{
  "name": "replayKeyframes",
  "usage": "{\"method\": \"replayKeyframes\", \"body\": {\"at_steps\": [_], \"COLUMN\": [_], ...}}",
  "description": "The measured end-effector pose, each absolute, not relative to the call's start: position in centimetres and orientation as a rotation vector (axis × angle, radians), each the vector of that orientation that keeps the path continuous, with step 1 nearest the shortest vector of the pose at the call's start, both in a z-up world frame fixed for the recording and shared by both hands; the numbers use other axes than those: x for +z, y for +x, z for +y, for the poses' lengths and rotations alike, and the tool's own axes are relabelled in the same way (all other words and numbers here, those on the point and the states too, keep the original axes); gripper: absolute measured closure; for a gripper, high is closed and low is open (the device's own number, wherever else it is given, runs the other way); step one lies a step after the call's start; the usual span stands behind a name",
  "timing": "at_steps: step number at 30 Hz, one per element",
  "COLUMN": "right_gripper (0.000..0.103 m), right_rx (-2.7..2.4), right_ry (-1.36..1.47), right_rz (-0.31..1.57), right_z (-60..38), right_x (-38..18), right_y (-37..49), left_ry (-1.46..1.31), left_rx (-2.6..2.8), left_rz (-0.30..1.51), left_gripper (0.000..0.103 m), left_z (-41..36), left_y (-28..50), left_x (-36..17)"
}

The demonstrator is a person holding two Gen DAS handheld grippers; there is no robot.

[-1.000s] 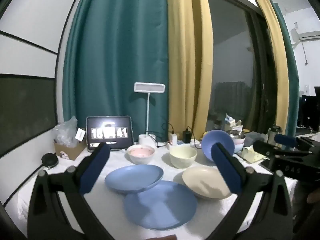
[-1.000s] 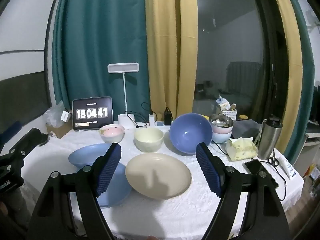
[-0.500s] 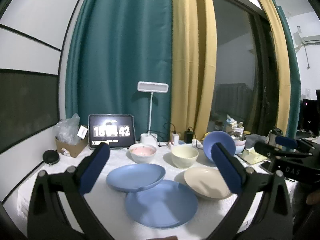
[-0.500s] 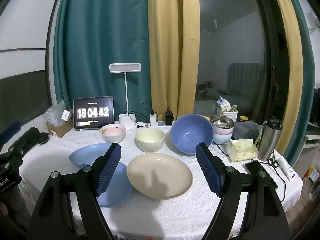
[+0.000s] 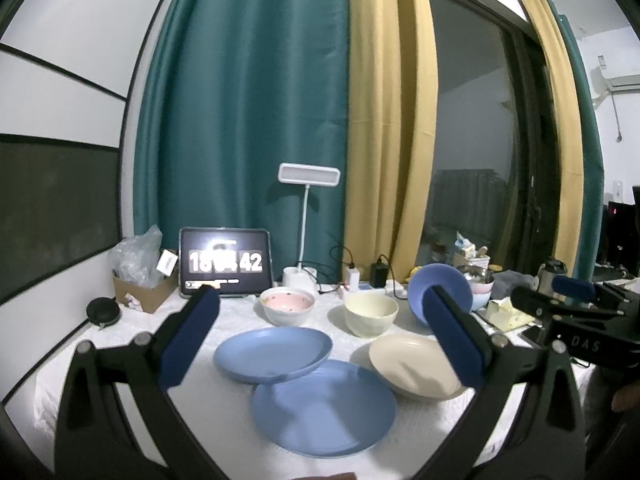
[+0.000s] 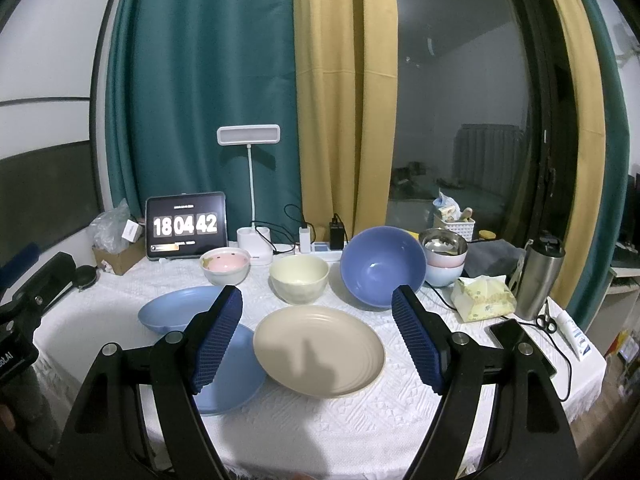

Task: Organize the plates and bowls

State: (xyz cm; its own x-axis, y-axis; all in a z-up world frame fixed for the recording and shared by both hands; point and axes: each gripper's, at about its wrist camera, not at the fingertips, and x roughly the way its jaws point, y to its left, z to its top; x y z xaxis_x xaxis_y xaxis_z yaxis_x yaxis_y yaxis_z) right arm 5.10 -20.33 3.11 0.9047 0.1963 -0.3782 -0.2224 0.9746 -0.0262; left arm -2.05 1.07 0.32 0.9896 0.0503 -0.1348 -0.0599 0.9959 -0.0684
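On the white-clothed table (image 6: 360,412) lie a cream plate (image 6: 320,350), a flat blue plate (image 5: 324,406) and a second blue plate (image 5: 274,354) resting tilted on its edge. Behind them stand a pink-lined bowl (image 6: 225,265), a cream bowl (image 6: 299,278) and a large blue bowl (image 6: 382,266) tipped on its side. My left gripper (image 5: 320,320) is open and empty above the blue plates. My right gripper (image 6: 318,330) is open and empty above the cream plate.
At the back stand a clock tablet (image 6: 186,226), a white lamp (image 6: 249,136), chargers with cables and a cardboard box (image 5: 144,290). To the right are stacked bowls (image 6: 444,260), a tissue pack (image 6: 484,296), a steel flask (image 6: 540,276), a phone (image 6: 510,332) and scissors.
Both views have shifted slightly, with the table sitting a little lower in frame. The dishes have not moved and both grippers stay open.
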Motion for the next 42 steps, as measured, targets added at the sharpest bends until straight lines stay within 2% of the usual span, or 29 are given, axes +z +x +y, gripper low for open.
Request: {"method": "replayKeyframes", "body": {"at_steps": [42], "right_gripper": [0.023], "right_rx": [0.215], "right_ry": [-0.067], "right_rz": [0.392], "right_z": [-20.38], "right_x": [2.93], "right_y": [5.24], "left_ry": [-0.087], "left_rx": [0.055], "left_rz": [0.141], "left_gripper": [0.000], "left_z": [1.75], "left_y": [-2.18], "left_x": [0.00]}}
